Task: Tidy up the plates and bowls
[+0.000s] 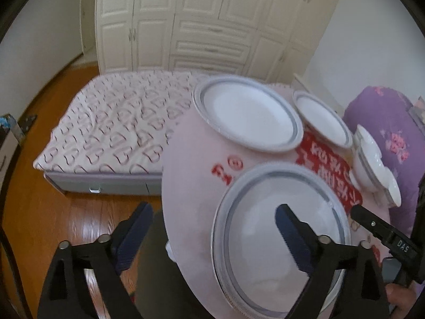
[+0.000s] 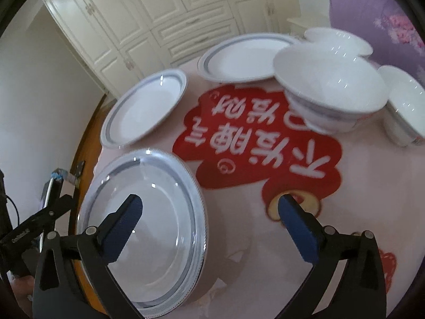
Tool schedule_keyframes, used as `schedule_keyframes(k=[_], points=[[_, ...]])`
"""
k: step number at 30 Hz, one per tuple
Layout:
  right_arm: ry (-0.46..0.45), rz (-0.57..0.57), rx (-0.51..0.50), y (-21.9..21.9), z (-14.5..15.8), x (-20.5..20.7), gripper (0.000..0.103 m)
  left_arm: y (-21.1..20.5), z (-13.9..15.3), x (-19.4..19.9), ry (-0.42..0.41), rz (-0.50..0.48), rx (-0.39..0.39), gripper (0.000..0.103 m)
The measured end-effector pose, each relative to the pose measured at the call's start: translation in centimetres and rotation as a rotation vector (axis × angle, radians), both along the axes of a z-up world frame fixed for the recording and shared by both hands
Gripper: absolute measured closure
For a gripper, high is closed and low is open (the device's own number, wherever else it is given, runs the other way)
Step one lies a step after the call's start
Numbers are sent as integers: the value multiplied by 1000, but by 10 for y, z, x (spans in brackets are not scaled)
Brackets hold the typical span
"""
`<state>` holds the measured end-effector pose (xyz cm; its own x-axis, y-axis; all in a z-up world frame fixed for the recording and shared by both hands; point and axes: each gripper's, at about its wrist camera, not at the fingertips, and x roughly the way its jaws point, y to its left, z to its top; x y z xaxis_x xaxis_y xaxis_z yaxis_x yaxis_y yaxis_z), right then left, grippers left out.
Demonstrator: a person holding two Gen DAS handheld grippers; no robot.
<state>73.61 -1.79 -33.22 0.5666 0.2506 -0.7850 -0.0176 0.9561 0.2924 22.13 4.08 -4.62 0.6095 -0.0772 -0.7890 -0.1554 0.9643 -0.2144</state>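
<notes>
A stack of white plates with grey-blue rims [image 2: 143, 223] [image 1: 279, 236] lies at the near left edge of the round table [image 2: 239, 226]. Two single plates lie farther back: one [image 2: 144, 110] [image 1: 247, 114] and another [image 2: 244, 58] [image 1: 322, 118]. White bowls stand at the back right, a stack in front [image 2: 332, 90] [image 1: 370, 159], one behind [image 2: 340, 41], one at the right [image 2: 406, 106]. My left gripper [image 1: 212, 226] is open, its right finger over the near stack, its left finger off the table edge. My right gripper [image 2: 209, 212] is open above the stack's right rim.
The table wears a pink cloth with a red printed patch [image 2: 255, 138]. A mattress [image 1: 119, 125] lies on the wooden floor [image 1: 53, 212] to the left. White wardrobe doors [image 1: 199, 21] stand behind. A purple quilt [image 1: 385, 122] lies at the right.
</notes>
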Motion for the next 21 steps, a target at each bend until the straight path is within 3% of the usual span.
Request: schedule_keyframes(k=[2,11,21], points=[[-18,-7,-4,-2,6,2,0,0,9,-2,-27,20,21,1],[-136,20,-36,10,51,11,0,-12,54,-15,-159,52,104,1],[-334,26,-113,35,121,13,0,-20,96,-45,-301,48,147,1]])
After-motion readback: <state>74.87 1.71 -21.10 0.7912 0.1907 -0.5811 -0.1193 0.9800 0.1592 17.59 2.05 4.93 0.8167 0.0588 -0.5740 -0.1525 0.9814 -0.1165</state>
